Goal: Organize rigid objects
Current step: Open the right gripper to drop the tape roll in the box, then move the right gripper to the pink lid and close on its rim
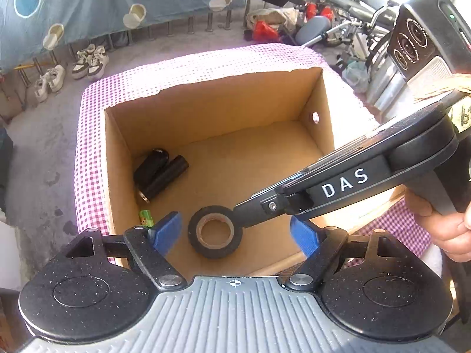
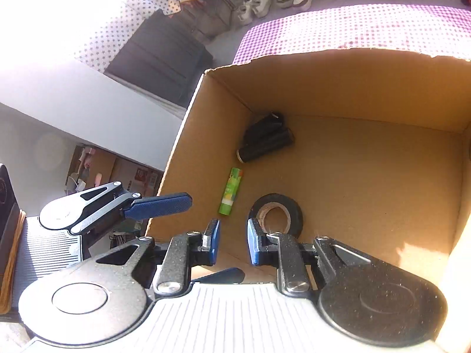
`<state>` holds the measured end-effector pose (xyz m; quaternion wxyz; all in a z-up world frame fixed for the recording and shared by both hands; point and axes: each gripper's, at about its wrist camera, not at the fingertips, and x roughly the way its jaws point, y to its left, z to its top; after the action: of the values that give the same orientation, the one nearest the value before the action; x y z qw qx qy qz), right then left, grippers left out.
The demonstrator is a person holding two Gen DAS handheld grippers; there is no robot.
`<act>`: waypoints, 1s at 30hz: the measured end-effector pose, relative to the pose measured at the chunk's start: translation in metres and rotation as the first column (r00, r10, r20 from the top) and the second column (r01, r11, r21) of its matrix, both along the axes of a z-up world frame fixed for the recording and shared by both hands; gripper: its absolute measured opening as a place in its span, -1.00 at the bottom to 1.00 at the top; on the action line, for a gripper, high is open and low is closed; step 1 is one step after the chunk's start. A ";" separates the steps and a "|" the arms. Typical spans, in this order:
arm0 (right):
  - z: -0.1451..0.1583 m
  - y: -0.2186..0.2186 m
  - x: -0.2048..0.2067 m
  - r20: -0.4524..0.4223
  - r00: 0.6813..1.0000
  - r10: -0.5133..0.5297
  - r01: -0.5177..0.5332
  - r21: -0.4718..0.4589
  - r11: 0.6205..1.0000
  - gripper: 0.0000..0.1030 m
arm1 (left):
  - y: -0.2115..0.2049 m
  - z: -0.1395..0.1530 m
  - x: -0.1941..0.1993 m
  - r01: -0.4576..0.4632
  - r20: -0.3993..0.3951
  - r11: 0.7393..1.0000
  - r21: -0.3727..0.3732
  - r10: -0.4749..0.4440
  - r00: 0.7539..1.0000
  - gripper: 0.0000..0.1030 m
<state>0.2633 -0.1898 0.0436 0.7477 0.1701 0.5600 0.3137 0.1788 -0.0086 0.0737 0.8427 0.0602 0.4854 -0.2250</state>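
An open cardboard box (image 1: 206, 103) (image 2: 323, 88) stands on a purple checked cloth (image 1: 123, 82). A roll of black tape (image 1: 215, 235) (image 2: 275, 214) lies on the box floor near the front. My left gripper (image 1: 234, 234) is open, with its blue pads on either side of the roll and clear of it. My right gripper (image 1: 241, 209) (image 2: 233, 241) reaches in from the right, its tip at the roll's edge. Its jaws stand narrowly apart with only cardboard showing between them. Two black cylinders (image 1: 160, 173) (image 2: 265, 141) and a green glue stick (image 1: 146, 217) (image 2: 230, 191) lie by the left wall.
A person's hand (image 1: 441, 220) holds the right gripper's handle. Pale shoes (image 1: 88, 61) stand on the grey floor under a blue cloth with circles (image 1: 88, 0). Metal-framed equipment and bags (image 1: 338, 23) crowd the back right. A white ledge (image 2: 88, 103) runs left of the box.
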 end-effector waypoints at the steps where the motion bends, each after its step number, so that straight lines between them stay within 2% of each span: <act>1: 0.009 -0.006 -0.008 0.027 1.000 -0.008 0.007 0.014 1.000 -0.56 | 0.003 0.006 -0.007 0.000 0.018 1.000 -0.016 0.000 1.000 0.62; 7: 0.051 -0.047 -0.081 0.171 0.982 -0.076 0.055 0.124 0.991 -0.55 | 0.032 0.033 -0.055 -0.019 0.139 0.987 -0.157 0.041 0.989 0.86; 10: 0.056 -0.064 -0.125 0.230 0.966 -0.118 0.079 0.172 0.982 -0.54 | 0.043 0.026 -0.082 -0.047 0.166 0.977 -0.210 0.083 0.983 0.92; 13: 0.044 -0.069 -0.168 0.288 0.943 -0.167 0.119 0.176 0.977 -0.49 | 0.045 0.008 -0.101 -0.078 0.154 0.970 -0.229 0.115 0.981 0.94; 16: 0.020 -0.061 -0.198 0.321 0.924 -0.208 0.168 0.147 0.975 -0.14 | 0.040 -0.019 -0.114 -0.092 0.125 0.975 -0.203 0.119 0.985 0.96; 19: -0.009 -0.045 -0.211 0.314 0.918 -0.241 0.220 0.102 0.970 -0.13 | 0.032 -0.046 -0.119 -0.113 0.096 0.984 -0.136 0.127 0.987 0.96; 23: -0.044 -0.023 -0.206 0.250 0.929 -0.274 0.262 0.081 0.962 -0.13 | 0.026 -0.080 -0.116 -0.126 0.063 0.992 -0.016 0.127 0.990 0.96; 27: -0.066 0.003 -0.200 0.221 0.942 -0.252 0.252 0.027 0.967 -0.14 | 0.026 -0.097 -0.114 -0.118 0.073 0.992 0.032 0.116 0.991 0.95; 30: -0.073 0.015 -0.200 0.222 0.947 -0.233 0.235 0.015 0.972 -0.14 | 0.026 -0.104 -0.113 -0.118 0.074 0.992 0.035 0.116 0.991 0.93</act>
<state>0.0629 -0.1749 -0.0299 0.8385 0.1947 0.4506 0.2367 0.0657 0.0174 -0.0298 0.8700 0.0564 0.4618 -0.1632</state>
